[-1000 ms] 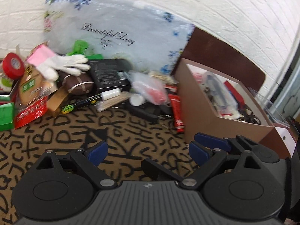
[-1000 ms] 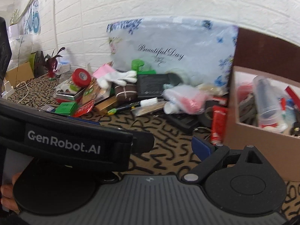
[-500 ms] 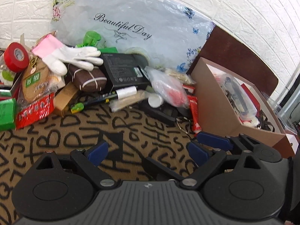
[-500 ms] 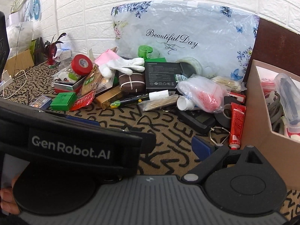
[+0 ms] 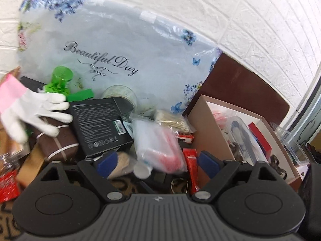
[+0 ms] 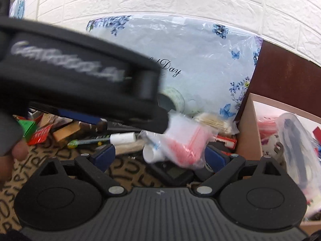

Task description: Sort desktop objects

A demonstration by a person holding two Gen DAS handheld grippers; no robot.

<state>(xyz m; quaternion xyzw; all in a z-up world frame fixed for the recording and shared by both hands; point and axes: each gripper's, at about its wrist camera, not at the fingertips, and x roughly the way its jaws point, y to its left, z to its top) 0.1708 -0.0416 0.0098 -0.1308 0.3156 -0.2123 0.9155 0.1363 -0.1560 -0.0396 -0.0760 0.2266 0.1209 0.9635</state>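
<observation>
Looks to me like a room in a home, a cluttered desk pushed against a white faux-brick wall (image 5: pixel 250 20). I read it from the household odds and ends: a floral plastic bag (image 5: pixel 112 46) printed "Beautiful Day", a white and pink glove (image 5: pixel 30 108), a tape roll (image 5: pixel 120 93), a brown cardboard box (image 5: pixel 212 132) of sundries. Letter-patterned table cover (image 6: pixel 128 172) underneath. No tools or lab gear that I can make out.

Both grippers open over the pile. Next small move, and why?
Probably ease the right gripper forward and close on the clear plastic bag with red contents: it lies between the open blue pads, atop the clutter, beside the brown cardboard box. The left gripper looks open too.
</observation>
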